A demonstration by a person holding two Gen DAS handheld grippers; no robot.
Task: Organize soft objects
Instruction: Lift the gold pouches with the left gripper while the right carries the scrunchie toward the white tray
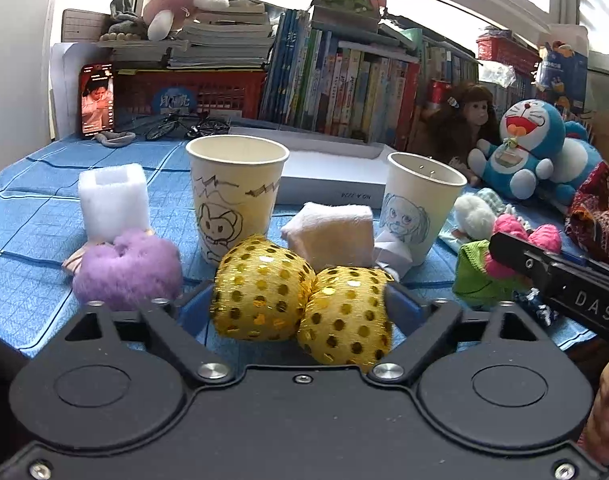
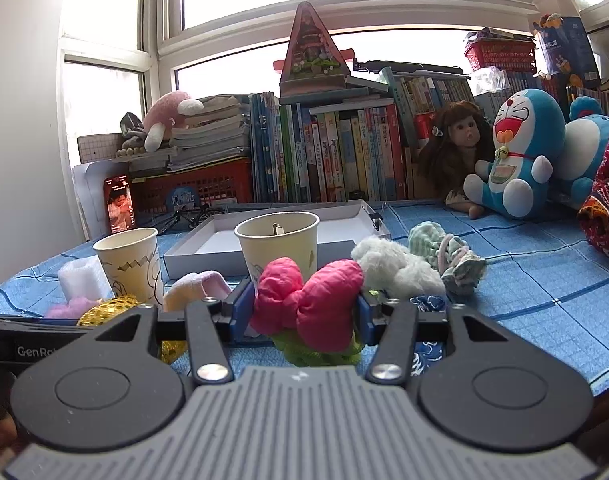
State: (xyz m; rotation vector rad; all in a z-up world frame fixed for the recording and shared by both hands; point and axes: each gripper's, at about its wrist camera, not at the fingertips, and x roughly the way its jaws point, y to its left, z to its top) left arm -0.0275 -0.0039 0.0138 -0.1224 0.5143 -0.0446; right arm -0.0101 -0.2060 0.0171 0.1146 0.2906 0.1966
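1. Left gripper [image 1: 300, 304], bottom centre of left view: jaws wide, blue pads flank gold bow [image 1: 302, 304]; right pad touches it, left pad contact unclear, so can't tell if it's held.
2. Right gripper [image 2: 302, 312], bottom centre of right view: jaws partway closed, blue pads pressing both sides of pink bow [image 2: 308, 304], w/ green knit bit [image 2: 324, 354] under it.
3. Blue cloth [image 2: 544, 280] covers the table, fills mid-frame in both views.
4. White tray [image 2: 208, 254], centre of right view, behind the cups.
5. Doraemon plush [image 2: 520, 152], upper right, beside doll [image 2: 452, 144].
6. Cup w/ animal sketch [image 1: 236, 196], centre of left view, upright, just behind gold bow.
7. 2nd cup [image 1: 420, 204], right of centre, upright, girl sketch.
8. Purple puff [image 1: 128, 268], lower left, touching white foam block [image 1: 112, 200] behind it.
9. Cream cloth [image 1: 332, 236] lies betw. the two cups.
10. White fluffy item [image 2: 396, 268] & striped green scrunchie [image 2: 448, 256], right of pink bow.
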